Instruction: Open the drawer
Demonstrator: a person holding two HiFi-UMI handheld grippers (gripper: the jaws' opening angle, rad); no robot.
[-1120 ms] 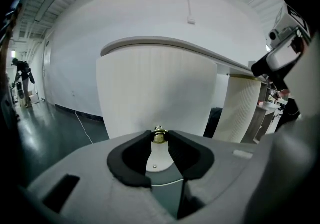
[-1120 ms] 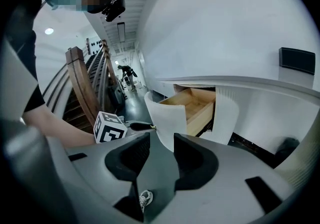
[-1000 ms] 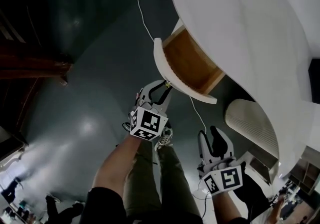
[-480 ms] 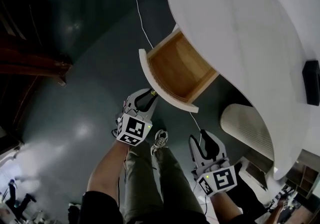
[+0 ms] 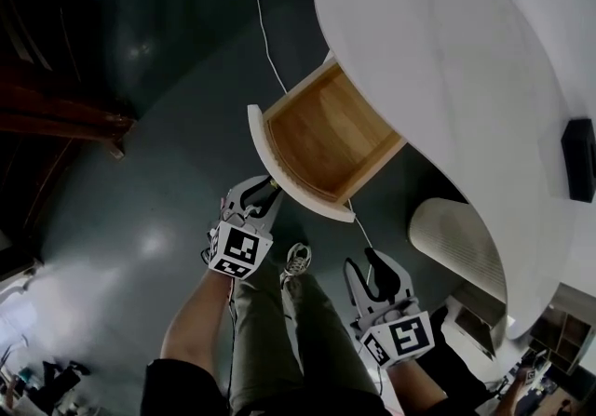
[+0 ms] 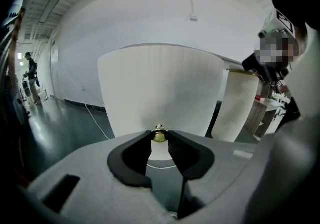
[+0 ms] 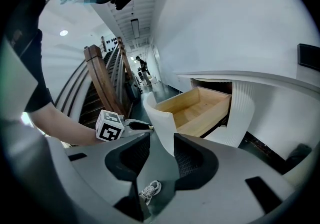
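Where the head view looks down, the drawer (image 5: 321, 140), a pale wood box, juts from under the smooth white desk (image 5: 447, 79), with the left gripper (image 5: 267, 187) at its curved front. Left gripper view: the jaws are clamped on a small brass knob (image 6: 159, 134) on that ribbed front. Right gripper view: the right gripper (image 7: 161, 140) gapes empty, short of the drawer, whose rear the desk hides.
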